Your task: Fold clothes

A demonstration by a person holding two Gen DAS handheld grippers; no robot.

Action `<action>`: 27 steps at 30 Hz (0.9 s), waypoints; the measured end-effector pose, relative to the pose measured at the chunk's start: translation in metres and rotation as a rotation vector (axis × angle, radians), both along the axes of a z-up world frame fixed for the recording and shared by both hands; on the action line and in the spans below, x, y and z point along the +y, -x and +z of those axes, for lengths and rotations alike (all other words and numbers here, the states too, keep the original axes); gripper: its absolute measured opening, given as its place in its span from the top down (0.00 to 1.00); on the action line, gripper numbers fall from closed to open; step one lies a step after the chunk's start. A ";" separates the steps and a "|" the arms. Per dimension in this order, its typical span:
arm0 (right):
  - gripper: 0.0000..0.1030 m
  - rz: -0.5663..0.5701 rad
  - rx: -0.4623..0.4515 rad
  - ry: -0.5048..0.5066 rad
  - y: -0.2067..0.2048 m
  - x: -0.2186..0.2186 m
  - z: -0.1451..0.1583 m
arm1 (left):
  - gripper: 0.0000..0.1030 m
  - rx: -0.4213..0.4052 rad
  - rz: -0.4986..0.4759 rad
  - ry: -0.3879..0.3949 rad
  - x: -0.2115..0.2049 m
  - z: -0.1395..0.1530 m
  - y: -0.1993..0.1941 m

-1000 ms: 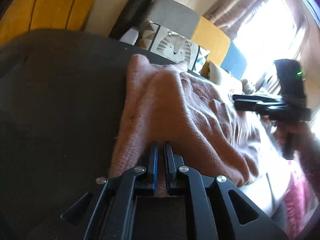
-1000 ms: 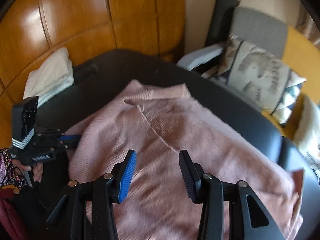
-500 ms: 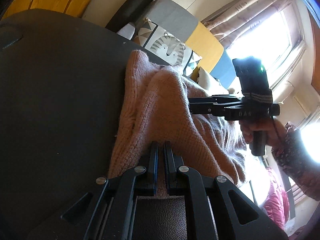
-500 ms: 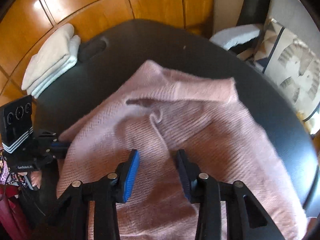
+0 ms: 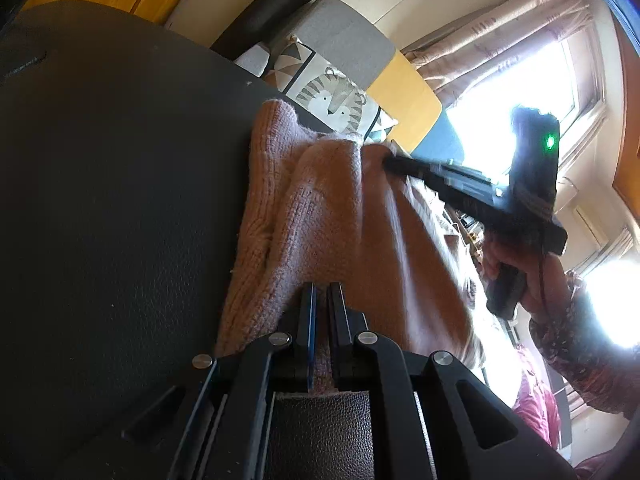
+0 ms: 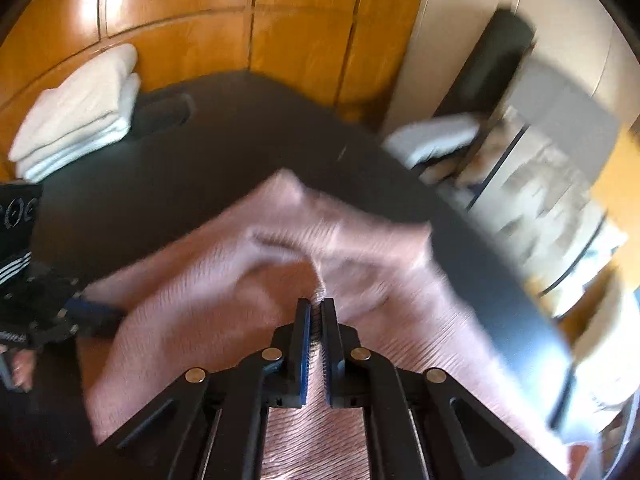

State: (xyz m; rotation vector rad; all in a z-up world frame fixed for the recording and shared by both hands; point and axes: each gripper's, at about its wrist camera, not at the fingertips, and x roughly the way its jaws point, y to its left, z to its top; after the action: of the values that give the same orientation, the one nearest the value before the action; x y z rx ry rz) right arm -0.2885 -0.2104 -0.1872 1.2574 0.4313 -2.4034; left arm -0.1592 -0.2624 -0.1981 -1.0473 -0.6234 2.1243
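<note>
A pink knitted sweater (image 5: 320, 216) lies rumpled on a black leather table (image 5: 120, 200). My left gripper (image 5: 322, 296) is shut on the sweater's near edge, with knit pinched between its jaws. In the left wrist view my right gripper (image 5: 390, 162) reaches into the sweater's far fold, held by a person's hand (image 5: 516, 264). In the blurred right wrist view the right gripper (image 6: 316, 312) is shut on a raised ridge of the pink sweater (image 6: 224, 292). The left gripper (image 6: 92, 316) grips the sweater's left edge there.
A stack of folded white cloths (image 6: 76, 112) rests at the table's far left, in front of wooden panelling (image 6: 280, 28). An armchair with a tiger-print cushion (image 5: 332, 100) stands beyond the table's far edge. A bright window (image 5: 516, 80) glares on the right.
My right gripper has moved down onto the sweater and gone from open to shut on a fold. The left gripper has kept its hold on the edge.
</note>
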 end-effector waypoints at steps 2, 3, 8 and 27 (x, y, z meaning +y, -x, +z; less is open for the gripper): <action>0.97 -0.022 0.047 -0.034 0.002 -0.002 0.004 | 0.93 0.000 -0.001 -0.002 0.000 -0.001 0.001; 0.98 -0.033 0.070 -0.051 0.003 -0.003 0.005 | 0.93 -0.001 -0.001 -0.005 0.000 -0.001 0.002; 1.00 -0.086 0.179 -0.127 0.008 -0.008 0.014 | 0.93 -0.004 0.000 -0.012 -0.002 -0.003 0.005; 0.75 -0.083 -0.180 0.401 0.029 0.026 -0.008 | 0.93 -0.012 0.000 -0.029 -0.004 -0.003 0.013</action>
State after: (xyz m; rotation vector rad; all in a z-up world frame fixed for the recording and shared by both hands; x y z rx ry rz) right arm -0.3176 -0.1845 -0.1955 1.3053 -0.1531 -2.2634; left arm -0.1718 -0.2665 -0.2009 -1.0446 -0.6585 2.1047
